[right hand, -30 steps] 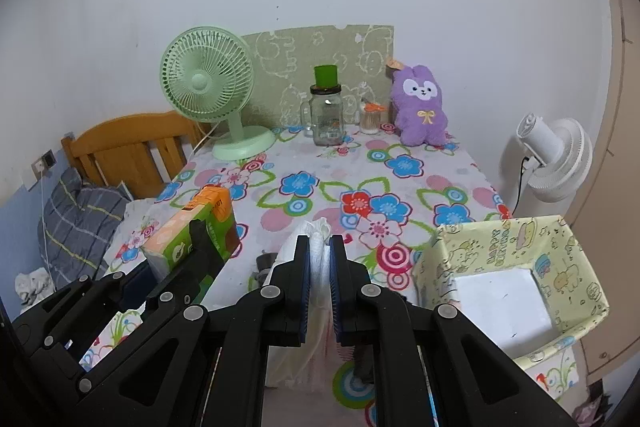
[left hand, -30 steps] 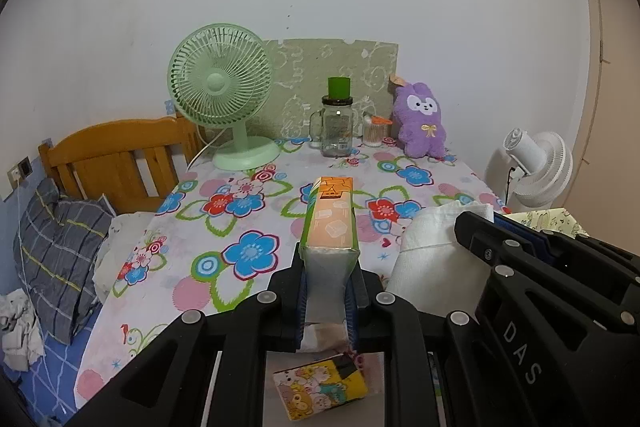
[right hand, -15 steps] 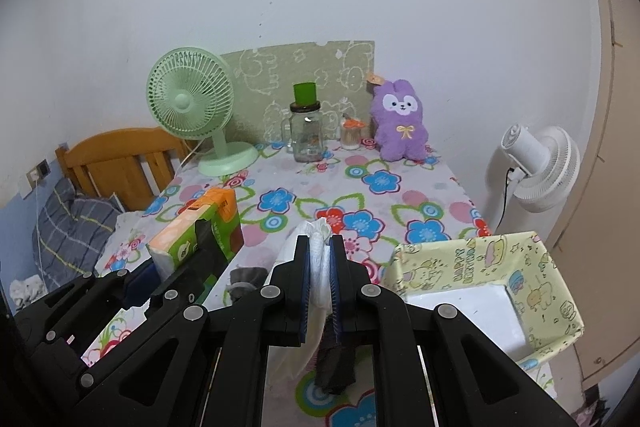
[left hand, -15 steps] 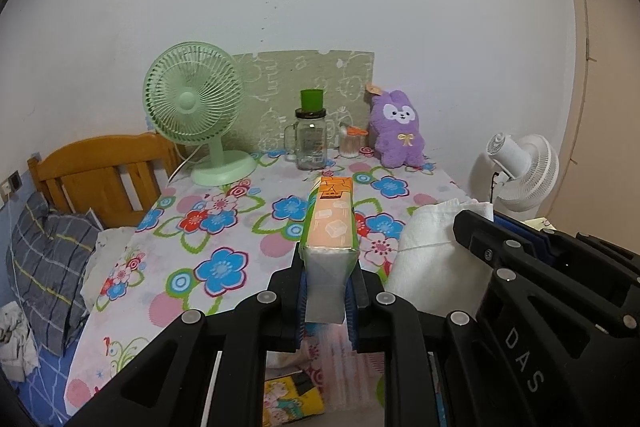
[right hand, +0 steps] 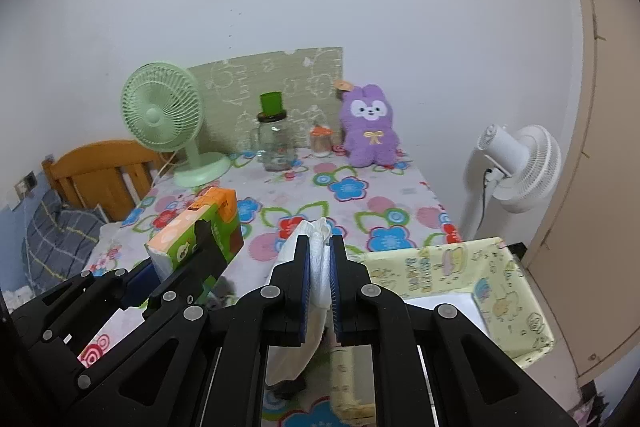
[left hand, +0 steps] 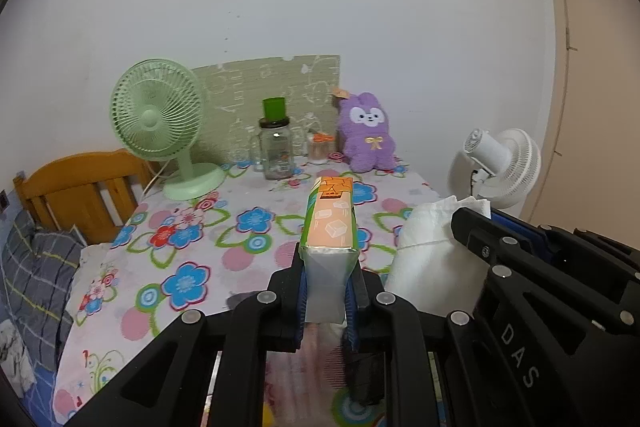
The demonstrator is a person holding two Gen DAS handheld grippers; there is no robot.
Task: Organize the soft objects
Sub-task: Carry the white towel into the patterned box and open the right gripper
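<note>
While the left gripper (left hand: pixel 326 291) is clamped on an orange tissue pack (left hand: pixel 330 227), a white cloth (right hand: pixel 318 267) is pinched by the right gripper (right hand: pixel 319 279), at 3 o'clock.

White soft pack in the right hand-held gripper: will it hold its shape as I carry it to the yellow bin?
Probably not. The white soft pack pinches thin between the right hand-held gripper pads and droops below, so it seems floppy and light. Likely it sways, but won't break.

two fans (left hand: pixel 158 125), one plush (left hand: pixel 366 139), two jars (left hand: pixel 276 151)
</note>
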